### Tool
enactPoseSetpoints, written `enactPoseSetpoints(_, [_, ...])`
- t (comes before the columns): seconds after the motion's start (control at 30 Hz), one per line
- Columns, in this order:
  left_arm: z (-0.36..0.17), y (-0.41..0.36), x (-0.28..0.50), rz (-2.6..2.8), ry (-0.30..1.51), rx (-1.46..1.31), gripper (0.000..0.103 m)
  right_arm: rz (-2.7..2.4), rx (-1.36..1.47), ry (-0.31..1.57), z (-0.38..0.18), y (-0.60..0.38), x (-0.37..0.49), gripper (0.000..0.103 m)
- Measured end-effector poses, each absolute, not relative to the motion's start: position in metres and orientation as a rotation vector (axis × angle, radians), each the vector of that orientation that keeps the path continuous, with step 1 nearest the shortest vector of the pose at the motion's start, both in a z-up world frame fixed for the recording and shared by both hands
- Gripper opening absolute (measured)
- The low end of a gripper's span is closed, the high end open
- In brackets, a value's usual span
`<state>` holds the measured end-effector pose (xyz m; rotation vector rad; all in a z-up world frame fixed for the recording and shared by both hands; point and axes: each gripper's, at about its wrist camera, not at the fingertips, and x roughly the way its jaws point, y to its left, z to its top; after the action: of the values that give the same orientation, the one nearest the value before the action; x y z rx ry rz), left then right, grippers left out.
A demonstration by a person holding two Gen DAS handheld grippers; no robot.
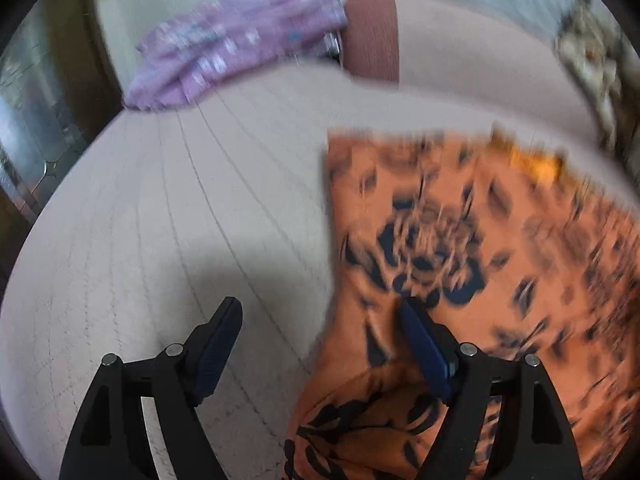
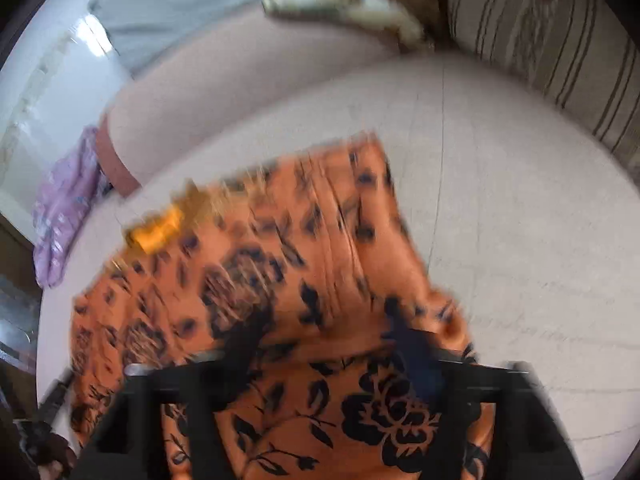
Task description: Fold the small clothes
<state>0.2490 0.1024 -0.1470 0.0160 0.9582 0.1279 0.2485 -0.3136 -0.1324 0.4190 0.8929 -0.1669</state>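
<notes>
An orange garment with black flower print [image 1: 460,240] [image 2: 300,280] lies spread on a pale quilted bed cover [image 1: 160,200] [image 2: 520,200]. A yellow patch [image 1: 536,164] [image 2: 160,228] shows at its far edge. My left gripper [image 1: 318,304] is open at the garment's left edge: its right finger is over the cloth, its left finger over bare cover. My right gripper [image 2: 328,336] is blurred; its jaws stand apart over the garment's near right part, with the cloth lying flat below them.
A purple garment [image 1: 232,48] [image 2: 64,208] lies crumpled at the far left of the bed. Beside it is a pink pillow with a rust-coloured band [image 1: 372,32] [image 2: 116,160]. A striped cushion [image 2: 560,40] stands at the far right.
</notes>
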Motion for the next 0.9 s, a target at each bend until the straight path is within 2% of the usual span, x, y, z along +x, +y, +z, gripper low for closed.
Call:
enactPoseSetpoints(0.17, [-0.146, 0.111, 0.249, 0.137, 0.959, -0.03, 0.087, 0.024, 0.4, 0.784, -0.084, -0.288, 0.265, 0.074])
enactPoseSetpoints(0.2, [-0.146, 0.112, 0.249, 0.135, 0.96, -0.036, 0.087, 0.097, 0.406, 0.791, -0.083, -0.28, 0.273, 0.077])
enactPoseSetpoints(0.27, [-0.146, 0.114, 0.249, 0.133, 0.964, -0.043, 0.088, 0.183, 0.459, 0.848, -0.101, -0.27, 0.291, 0.083])
enactPoseSetpoints(0.33, [-0.146, 0.115, 0.249, 0.13, 0.966, -0.049, 0.088, 0.101, 0.483, 0.969, -0.147, -0.281, 0.308, 0.083])
enactPoseSetpoints(0.37, [-0.146, 0.116, 0.249, 0.129, 0.967, -0.052, 0.088, 0.0, 0.493, 1.045, -0.168, -0.291, 0.31, 0.077])
enactPoseSetpoints(0.4, [-0.145, 0.116, 0.248, 0.131, 0.968, -0.054, 0.089, -0.058, 0.573, 1.063, -0.182, -0.304, 0.307, 0.076])
enactPoseSetpoints(0.43, [-0.145, 0.117, 0.249, 0.133, 0.969, -0.06, 0.089, -0.058, 0.606, 0.988, -0.171, -0.306, 0.301, 0.076])
enactPoseSetpoints(0.53, [-0.146, 0.117, 0.253, 0.148, 0.973, -0.056, 0.091, 0.007, 0.516, 0.931, -0.137, -0.276, 0.306, 0.078])
enactPoseSetpoints(0.7, [-0.146, 0.12, 0.254, 0.146, 0.971, -0.064, 0.092, 0.322, 0.48, 0.935, -0.107, -0.193, 0.334, 0.079])
enactPoseSetpoints(0.77, [-0.146, 0.119, 0.254, 0.147, 0.97, -0.063, 0.092, 0.451, 0.512, 0.963, -0.112, -0.161, 0.34, 0.08])
enactPoseSetpoints(0.83, [-0.146, 0.12, 0.254, 0.145, 0.972, -0.068, 0.092, 0.568, 0.561, 1.028, -0.134, -0.14, 0.348, 0.086])
enactPoseSetpoints(0.87, [-0.146, 0.119, 0.254, 0.143, 0.972, -0.07, 0.092, 0.559, 0.547, 1.068, -0.152, -0.135, 0.353, 0.086])
enactPoseSetpoints(0.9, [-0.146, 0.119, 0.254, 0.145, 0.975, -0.067, 0.092, 0.453, 0.524, 1.145, -0.178, -0.138, 0.359, 0.08])
